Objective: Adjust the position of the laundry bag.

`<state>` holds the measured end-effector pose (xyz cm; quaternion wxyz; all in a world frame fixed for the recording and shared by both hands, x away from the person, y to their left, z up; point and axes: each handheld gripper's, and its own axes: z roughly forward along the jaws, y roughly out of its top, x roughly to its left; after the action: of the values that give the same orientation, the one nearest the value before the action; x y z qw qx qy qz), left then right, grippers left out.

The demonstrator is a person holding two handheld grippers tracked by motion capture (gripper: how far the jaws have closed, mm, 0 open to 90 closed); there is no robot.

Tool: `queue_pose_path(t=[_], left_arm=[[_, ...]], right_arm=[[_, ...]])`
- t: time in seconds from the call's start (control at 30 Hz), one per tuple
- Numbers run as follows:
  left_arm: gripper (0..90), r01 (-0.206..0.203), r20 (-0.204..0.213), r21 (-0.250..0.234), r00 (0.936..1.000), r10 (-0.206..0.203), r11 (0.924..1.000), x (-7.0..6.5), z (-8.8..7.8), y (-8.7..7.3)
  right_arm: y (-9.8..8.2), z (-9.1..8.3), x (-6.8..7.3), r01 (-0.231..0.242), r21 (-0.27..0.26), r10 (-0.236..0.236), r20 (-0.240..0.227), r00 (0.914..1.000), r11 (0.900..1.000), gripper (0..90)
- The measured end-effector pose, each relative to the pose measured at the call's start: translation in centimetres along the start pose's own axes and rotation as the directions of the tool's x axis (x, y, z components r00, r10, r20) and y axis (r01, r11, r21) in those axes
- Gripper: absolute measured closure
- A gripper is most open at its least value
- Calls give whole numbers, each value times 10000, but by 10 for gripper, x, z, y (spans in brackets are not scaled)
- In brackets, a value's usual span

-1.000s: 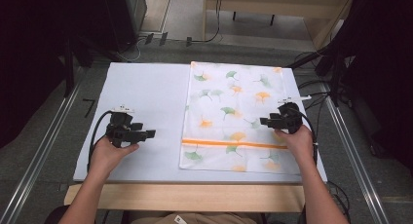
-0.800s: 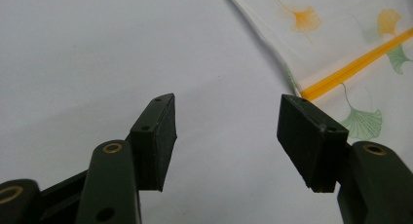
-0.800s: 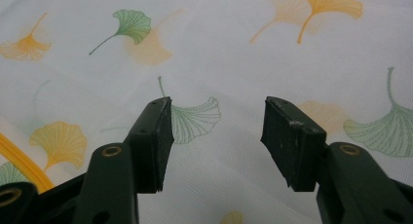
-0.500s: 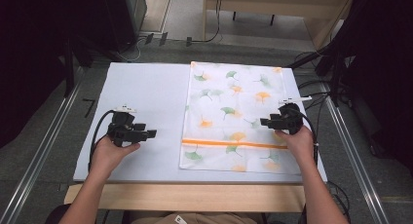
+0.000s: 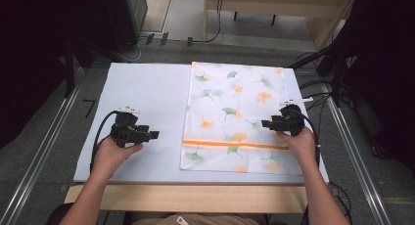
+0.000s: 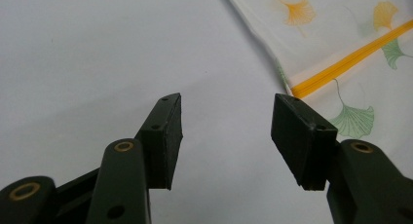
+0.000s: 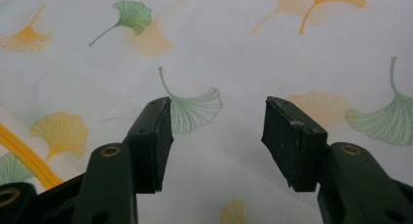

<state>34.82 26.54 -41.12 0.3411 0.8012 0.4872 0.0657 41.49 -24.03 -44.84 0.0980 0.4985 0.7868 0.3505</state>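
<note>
My left claw is hanging released over the bare surface, its jaws just having narrowed on nothing; I am judging it should slide right to the ginkgo-print cloth edge. My right claw is hovering released above that flat, orange-striped cloth.

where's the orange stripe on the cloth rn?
High view: the orange stripe crosses the leaf-print cloth near its front edge, between the left gripper and right gripper.
</note>
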Motion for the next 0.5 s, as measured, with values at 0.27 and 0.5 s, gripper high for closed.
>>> queue_pose_path(t=[0.27, 0.5], left_arm=[[449, -220, 525, 149, 9984, 212, 9996, -9, 13, 11], [459, -467, 937, 358, 9947, 432, 9983, -18, 27, 22]], right_arm=[[-11, -8, -6, -119, 56, 118, 162, 9998, 9999, 459], [-22, -18, -12, -355, 86, 352, 378, 9987, 9993, 459]])
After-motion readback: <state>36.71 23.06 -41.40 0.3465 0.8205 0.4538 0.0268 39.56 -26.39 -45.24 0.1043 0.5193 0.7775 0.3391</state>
